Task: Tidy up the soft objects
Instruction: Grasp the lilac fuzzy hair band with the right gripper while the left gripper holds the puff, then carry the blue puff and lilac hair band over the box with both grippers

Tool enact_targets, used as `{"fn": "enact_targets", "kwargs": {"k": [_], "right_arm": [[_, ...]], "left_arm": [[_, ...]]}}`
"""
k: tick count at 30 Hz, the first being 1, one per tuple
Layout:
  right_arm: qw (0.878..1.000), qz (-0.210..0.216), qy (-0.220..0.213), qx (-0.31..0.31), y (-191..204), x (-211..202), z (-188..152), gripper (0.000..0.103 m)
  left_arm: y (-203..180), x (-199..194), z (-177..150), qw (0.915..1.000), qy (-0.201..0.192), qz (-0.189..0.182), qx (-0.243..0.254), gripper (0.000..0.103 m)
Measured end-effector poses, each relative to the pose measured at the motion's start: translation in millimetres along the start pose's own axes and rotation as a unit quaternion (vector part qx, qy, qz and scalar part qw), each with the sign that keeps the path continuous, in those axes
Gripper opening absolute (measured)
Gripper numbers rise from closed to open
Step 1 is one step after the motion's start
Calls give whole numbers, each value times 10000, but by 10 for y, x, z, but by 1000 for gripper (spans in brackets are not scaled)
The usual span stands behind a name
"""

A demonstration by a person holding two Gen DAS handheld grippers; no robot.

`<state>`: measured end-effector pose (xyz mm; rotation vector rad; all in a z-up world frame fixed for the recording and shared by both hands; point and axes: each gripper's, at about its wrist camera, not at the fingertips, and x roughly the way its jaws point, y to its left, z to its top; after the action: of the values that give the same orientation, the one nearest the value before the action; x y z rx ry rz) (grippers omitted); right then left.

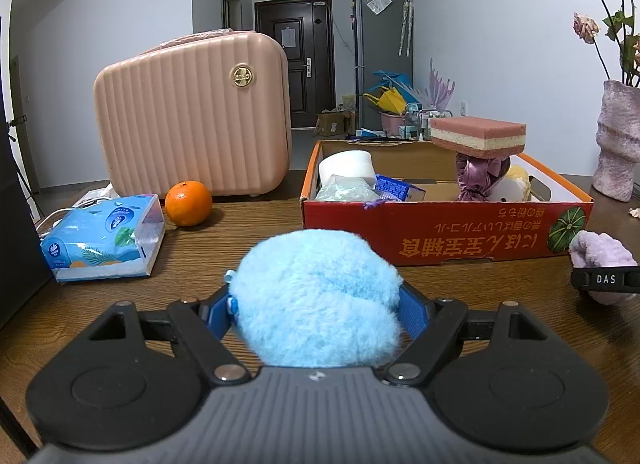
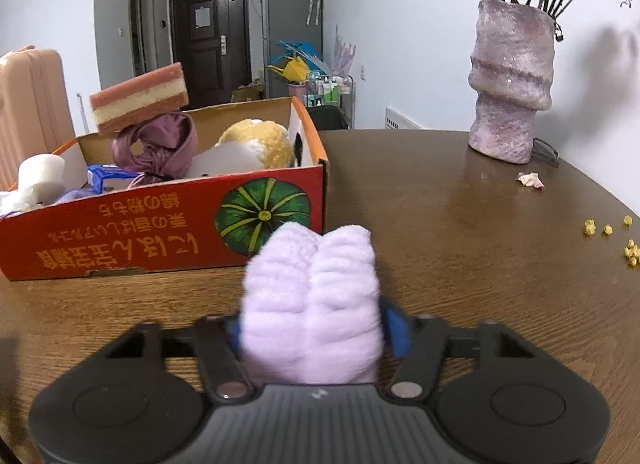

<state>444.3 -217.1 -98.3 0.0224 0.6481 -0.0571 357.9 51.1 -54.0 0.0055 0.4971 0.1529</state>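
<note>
Through my left wrist camera, my left gripper (image 1: 318, 310) is closed on a fluffy light-blue plush ball (image 1: 320, 296); the blue pads press into its fur on both sides, and the ball bulges out in front of the jaws. It hangs just above the brown wooden table (image 1: 200, 260). Ahead and to the right stands a red cardboard box (image 1: 444, 228) with a green pumpkin printed on its front wall. Inside it I see a white roll (image 1: 348, 168), a blue packet (image 1: 396, 186), a purple satin pouch (image 1: 478, 178) and a yellow-and-white plush toy (image 1: 514, 184); a pink-and-cream layered sponge (image 1: 478, 136) sits on top of the pouch. To the left lie a blue tissue pack (image 1: 106, 238) and an orange (image 1: 188, 204), with a pink ribbed suitcase (image 1: 192, 116) behind them. At the right edge my right gripper (image 1: 604, 279) shows only as a black finger across a lilac fluffy cloth (image 1: 600, 254).

Through my right wrist camera, my right gripper (image 2: 314, 328) clasps that lilac fluffy cloth (image 2: 312, 304), bunched into two ribbed folds between the blue pads. It is just in front of the box's (image 2: 160, 232) near right corner, close above the table (image 2: 460, 264). A mauve textured vase (image 2: 510, 84) of dried roses stands far right, with fallen petals (image 2: 530, 179) near its foot.
</note>
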Motion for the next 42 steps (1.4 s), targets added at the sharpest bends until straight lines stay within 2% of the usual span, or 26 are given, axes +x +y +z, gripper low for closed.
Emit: {"fn": "enact_targets", "kwargs": {"k": [8, 25, 31, 42], "right_arm": [[9998, 60, -160, -81, 15, -84, -20, 45], [9907, 490, -1270, 29, -21, -579, 58, 44], [9858, 516, -1596, -53, 20, -700, 117, 44], [9823, 616, -1759, -213, 191, -612, 239, 45]], "left_arm": [[2, -1, 1, 10000, -3, 0, -3, 81], [46, -17, 44, 9999, -28, -40, -132, 81], [26, -111, 127, 9995, -256, -89, -150, 81], [-167, -8, 335, 9984, -472, -187, -230, 81]]}}
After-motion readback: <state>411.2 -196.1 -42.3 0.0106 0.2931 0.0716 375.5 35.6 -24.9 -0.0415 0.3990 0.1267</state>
